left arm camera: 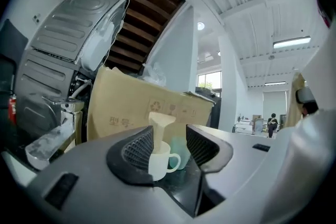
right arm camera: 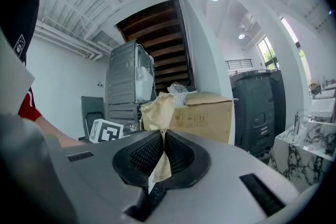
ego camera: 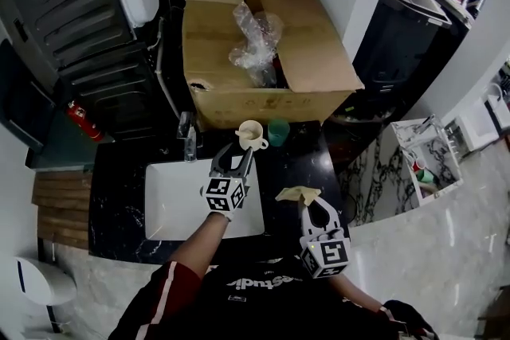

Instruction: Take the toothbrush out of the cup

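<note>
1. First, at far left: red fire extinguisher [ego camera: 80,121] against a ridged dark appliance [ego camera: 80,28], beyond the black counter [ego camera: 119,203].
2. Next, white sink [ego camera: 171,203] sunk into that counter, faucet [ego camera: 188,141] at its back edge.
3. Over the sink's right part: left gripper [ego camera: 233,155], pointing level at the cream cup [ego camera: 252,136]; jaws apart, pads clear of the cup, nothing gripped.
4. In the left gripper view, framed between those jaws but ahead of them: same cup, handle to the right, with the cream toothbrush [left arm camera: 159,128] standing upright in it, wide end up.
5. Just right of that cup: green cup [ego camera: 278,131].
6. Behind both: open cardboard box [ego camera: 311,60] with crumpled clear plastic [ego camera: 255,36] inside.
7. Further right, nearer the person: right gripper [ego camera: 312,207], jaws pressed together on a tan paper packet [ego camera: 298,193], upper part of the packet sticking out past the tips.
8. Far right: white rack [ego camera: 426,151] holding small items.
</note>
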`<state>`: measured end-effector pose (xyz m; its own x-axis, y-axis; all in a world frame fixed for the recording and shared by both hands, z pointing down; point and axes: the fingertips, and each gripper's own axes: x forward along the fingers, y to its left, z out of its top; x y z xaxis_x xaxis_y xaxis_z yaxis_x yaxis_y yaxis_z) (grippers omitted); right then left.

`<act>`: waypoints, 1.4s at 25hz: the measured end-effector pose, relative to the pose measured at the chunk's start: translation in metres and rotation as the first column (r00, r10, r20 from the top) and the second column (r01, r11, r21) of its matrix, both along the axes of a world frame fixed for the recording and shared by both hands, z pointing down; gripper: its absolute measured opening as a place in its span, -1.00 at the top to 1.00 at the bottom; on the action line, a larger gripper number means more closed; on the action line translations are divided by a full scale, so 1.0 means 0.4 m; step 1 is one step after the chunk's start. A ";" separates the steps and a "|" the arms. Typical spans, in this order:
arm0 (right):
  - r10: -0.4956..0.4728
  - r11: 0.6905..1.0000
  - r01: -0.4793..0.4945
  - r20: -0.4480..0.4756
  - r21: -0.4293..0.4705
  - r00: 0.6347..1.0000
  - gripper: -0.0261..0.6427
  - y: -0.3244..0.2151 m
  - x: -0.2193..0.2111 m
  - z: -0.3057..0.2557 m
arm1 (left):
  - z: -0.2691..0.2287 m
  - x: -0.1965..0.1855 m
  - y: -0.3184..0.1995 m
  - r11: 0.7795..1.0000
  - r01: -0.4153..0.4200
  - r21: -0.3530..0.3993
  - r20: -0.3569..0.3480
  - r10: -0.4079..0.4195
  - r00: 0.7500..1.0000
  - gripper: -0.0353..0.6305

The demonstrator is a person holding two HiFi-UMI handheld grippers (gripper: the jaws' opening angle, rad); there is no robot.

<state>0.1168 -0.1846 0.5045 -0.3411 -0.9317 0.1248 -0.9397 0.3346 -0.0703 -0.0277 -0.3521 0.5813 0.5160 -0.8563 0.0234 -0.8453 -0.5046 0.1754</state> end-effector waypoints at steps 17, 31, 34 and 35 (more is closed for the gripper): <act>0.018 1.000 -0.018 0.010 -0.012 1.000 0.79 0.001 0.035 0.004 | 0.020 0.033 -0.146 0.998 0.034 -0.059 0.034 -0.032 0.999 0.64; 0.008 1.000 -0.008 0.018 -0.007 1.000 0.79 0.005 0.037 0.001 | -0.121 0.017 -0.141 0.999 0.018 0.040 0.034 -0.019 0.999 0.73; -0.006 1.000 0.006 0.024 -0.001 1.000 0.79 0.003 0.025 -0.001 | -0.203 -0.007 -0.136 0.996 0.014 0.084 0.017 -0.015 1.000 0.73; -0.010 1.000 0.010 0.025 0.000 1.000 0.79 0.002 0.022 -0.002 | -0.232 -0.014 -0.133 0.995 0.012 0.098 0.012 -0.013 1.000 0.74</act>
